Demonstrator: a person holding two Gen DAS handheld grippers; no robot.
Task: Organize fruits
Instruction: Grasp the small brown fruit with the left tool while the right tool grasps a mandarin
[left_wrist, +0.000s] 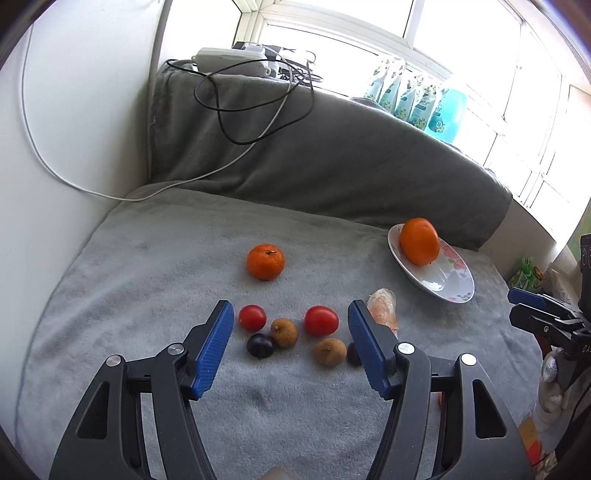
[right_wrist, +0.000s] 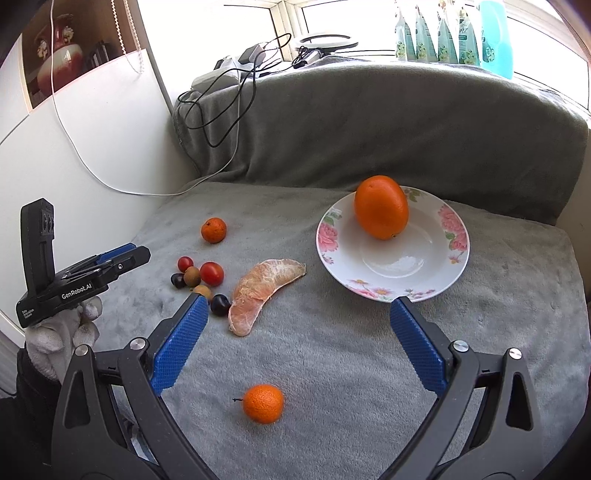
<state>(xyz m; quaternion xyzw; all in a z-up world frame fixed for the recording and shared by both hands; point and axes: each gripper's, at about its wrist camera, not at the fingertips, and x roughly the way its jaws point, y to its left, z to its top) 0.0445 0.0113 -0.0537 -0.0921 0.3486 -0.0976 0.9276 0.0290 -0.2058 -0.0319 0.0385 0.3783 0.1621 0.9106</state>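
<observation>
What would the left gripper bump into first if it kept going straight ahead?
Probably the small fruits between the open left gripper's fingers: a brown longan and a red tomato. Depth is hard to judge, so it might pass just above them.

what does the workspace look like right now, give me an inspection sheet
surface: grey blanket over the seat and backrest
job's things: plate holding one orange; two mandarins, peeled segment, two tomatoes, two brown fruits and two dark fruits loose on the blanket
clutter: nothing seen
tongs: left tongs open over the small fruits; right tongs open, empty
cables: black and white cables draped down the backrest
surroundings: bottles on the sill, vase at left
</observation>
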